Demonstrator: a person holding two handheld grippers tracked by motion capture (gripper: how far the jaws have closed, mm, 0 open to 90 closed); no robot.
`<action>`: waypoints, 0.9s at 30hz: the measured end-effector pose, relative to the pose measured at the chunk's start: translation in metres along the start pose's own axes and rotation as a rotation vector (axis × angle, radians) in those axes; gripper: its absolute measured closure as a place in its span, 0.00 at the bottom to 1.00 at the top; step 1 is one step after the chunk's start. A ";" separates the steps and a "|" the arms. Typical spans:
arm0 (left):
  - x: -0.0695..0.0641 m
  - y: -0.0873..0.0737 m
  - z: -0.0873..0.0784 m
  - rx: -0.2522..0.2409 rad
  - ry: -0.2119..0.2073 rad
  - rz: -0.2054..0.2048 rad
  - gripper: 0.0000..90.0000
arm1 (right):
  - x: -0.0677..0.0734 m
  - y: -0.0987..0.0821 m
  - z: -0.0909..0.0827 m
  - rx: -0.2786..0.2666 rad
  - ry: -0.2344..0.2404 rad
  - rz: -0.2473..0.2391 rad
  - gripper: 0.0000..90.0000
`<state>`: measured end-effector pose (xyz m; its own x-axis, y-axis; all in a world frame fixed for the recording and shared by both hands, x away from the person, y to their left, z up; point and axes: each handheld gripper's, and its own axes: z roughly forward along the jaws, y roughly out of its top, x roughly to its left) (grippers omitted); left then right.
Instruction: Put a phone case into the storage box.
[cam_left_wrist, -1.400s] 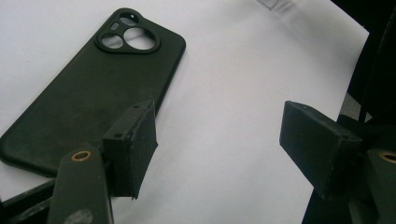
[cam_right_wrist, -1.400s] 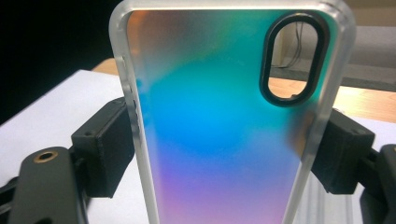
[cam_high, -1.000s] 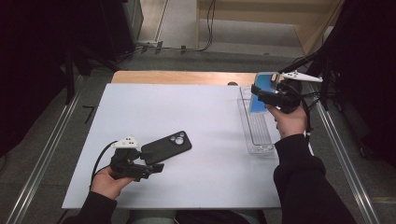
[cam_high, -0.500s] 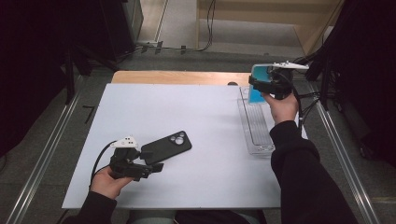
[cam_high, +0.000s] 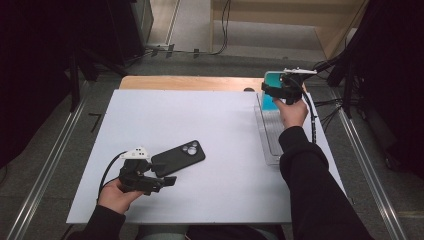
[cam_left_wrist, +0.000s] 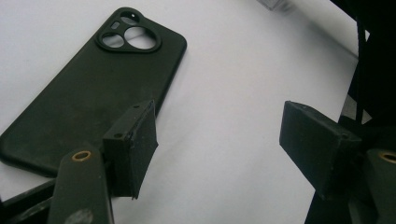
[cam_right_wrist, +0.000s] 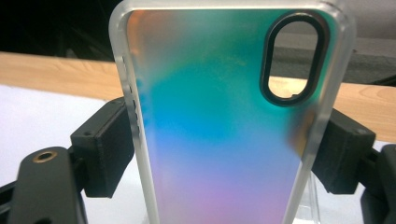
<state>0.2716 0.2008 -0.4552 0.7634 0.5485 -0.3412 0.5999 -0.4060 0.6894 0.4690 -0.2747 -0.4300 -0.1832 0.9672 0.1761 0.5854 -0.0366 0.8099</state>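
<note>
A black phone case (cam_high: 178, 157) lies camera-holes up on the white board (cam_high: 210, 125), near the front left. My left gripper (cam_high: 167, 181) rests just in front of it, open. In the left gripper view its jaws (cam_left_wrist: 219, 140) stand wide over bare board, with the black case (cam_left_wrist: 93, 88) beside the left pad (cam_left_wrist: 133, 149). My right gripper (cam_high: 272, 91) is raised over the far end of a clear tray (cam_high: 270, 145). It is shut on an iridescent, frosted-rim phone case (cam_high: 272, 78), held upright. In the right gripper view both pads press the sides of that case (cam_right_wrist: 210, 93).
The clear tray lies along the board's right side. A wooden strip (cam_high: 190, 82) borders the far edge of the board. Metal rails (cam_high: 55, 155) run along both sides of the table, and cables (cam_high: 325, 107) trail at the right.
My right hand has carried the iridescent case leftward and toward the far end of the tray. The left gripper and the black case have stayed put.
</note>
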 end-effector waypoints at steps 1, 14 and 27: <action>0.000 0.000 0.000 0.002 0.000 0.004 0.30 | 0.000 -0.001 0.003 0.002 -0.010 -0.011 0.18; -0.001 0.000 0.002 0.015 -0.004 0.004 0.30 | -0.003 -0.009 0.030 0.047 -0.031 -0.005 0.18; -0.001 0.000 0.002 0.014 -0.001 0.005 0.31 | -0.006 -0.007 0.034 0.011 -0.042 -0.008 0.18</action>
<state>0.2710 0.1993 -0.4562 0.7667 0.5454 -0.3386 0.5994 -0.4194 0.6818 0.4929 -0.2715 -0.4552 -0.1549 0.9771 0.1462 0.5928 -0.0265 0.8049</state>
